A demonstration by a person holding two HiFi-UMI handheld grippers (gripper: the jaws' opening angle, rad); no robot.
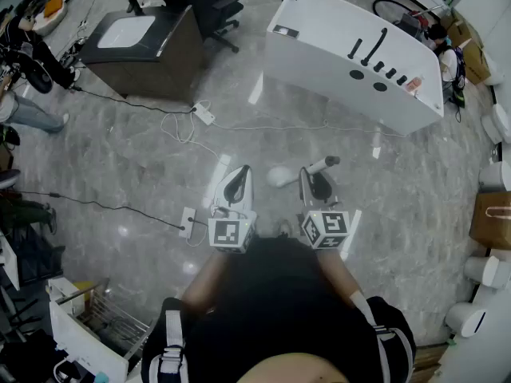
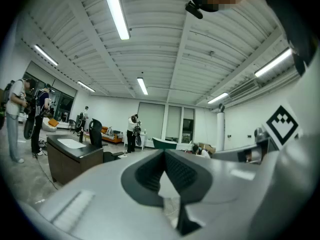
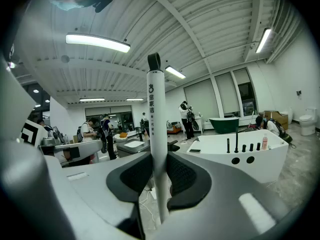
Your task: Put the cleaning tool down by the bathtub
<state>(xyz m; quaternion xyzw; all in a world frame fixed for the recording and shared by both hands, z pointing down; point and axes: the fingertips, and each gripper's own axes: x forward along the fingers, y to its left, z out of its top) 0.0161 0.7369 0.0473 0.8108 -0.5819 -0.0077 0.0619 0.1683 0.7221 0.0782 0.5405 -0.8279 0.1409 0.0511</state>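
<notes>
Clamping the cleaning tool (image 3: pixel 156 124) by its pole in my right claw (image 3: pixel 159 178), left claw (image 2: pixel 164 174) shut & empty, I'm well short of the bathtub (image 1: pixel 351 62), so approach & put-down aren't done yet.

Bathroom-fixture showroom hall: freestanding bathtub (image 1: pixel 335 50), sink cabinet (image 1: pixel 156 62), toilet (image 3: pixel 306 120).

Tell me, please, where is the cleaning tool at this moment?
The cleaning tool is clamped by its white handle in the right gripper; in the head view it is just right of centre, with the white bathtub farther ahead.
</notes>
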